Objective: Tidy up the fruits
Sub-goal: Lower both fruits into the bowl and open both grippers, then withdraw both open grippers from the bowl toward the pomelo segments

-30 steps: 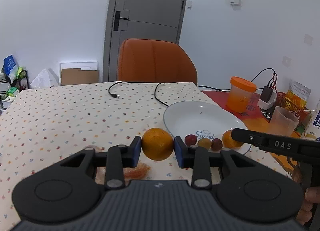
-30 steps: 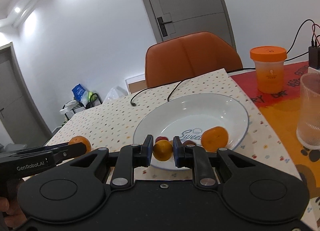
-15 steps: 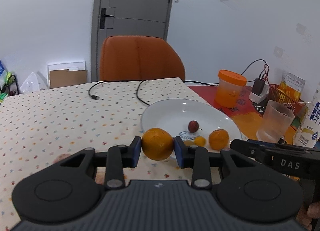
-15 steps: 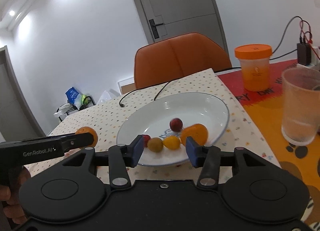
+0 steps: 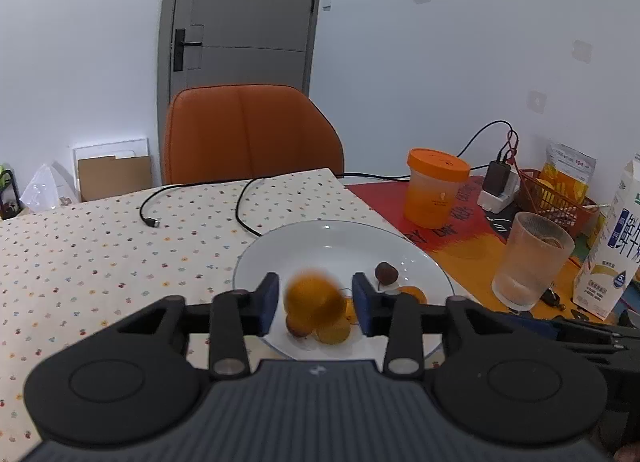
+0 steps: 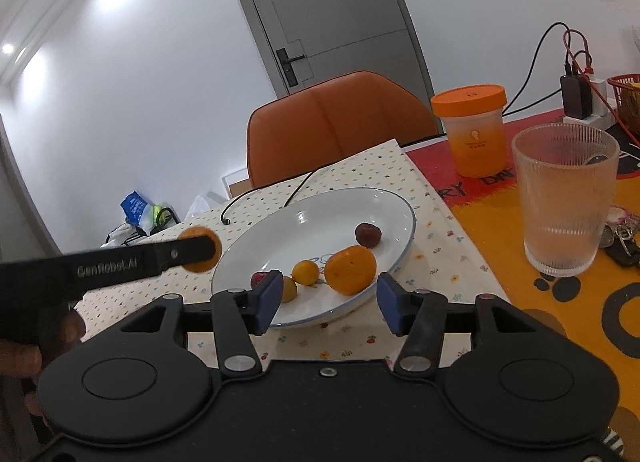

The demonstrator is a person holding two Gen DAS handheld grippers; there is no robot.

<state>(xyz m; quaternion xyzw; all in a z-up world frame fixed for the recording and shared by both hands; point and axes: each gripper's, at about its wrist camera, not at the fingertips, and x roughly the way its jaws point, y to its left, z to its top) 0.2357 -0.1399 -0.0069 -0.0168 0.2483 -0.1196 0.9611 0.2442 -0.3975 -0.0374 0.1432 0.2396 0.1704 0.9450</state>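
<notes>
- One large orange (image 5: 314, 298), round and motion-blurred, sat between the two blue pads (image 5: 268, 302) of the left claw (image 5: 315, 304), above the near rim of the plate; a sliver of gap showed at each side, the jaws having just been opening, so it was not clamped
- The right claw (image 6: 328, 302) stood apart with nothing between its pads, its jaws also having just been opening
- One white glossy plate (image 6: 320, 217), shallow and round, lay on the dotted cloth of the surface (image 5: 100, 254)
- Five fruits lay in it: one mandarin (image 6: 350, 270) with dimpled skin, two small yellow-orange ones (image 6: 305, 272), one dark red wrinkled one (image 6: 368, 234), one small red one (image 6: 258, 280) half hidden behind a pad
- One ribbed clear glass (image 6: 564, 197), one orange-lidded plastic tub (image 6: 474, 133) and one milk carton (image 5: 612, 246) stood to the right
- One orange padded chair (image 5: 248, 133) stood behind
</notes>
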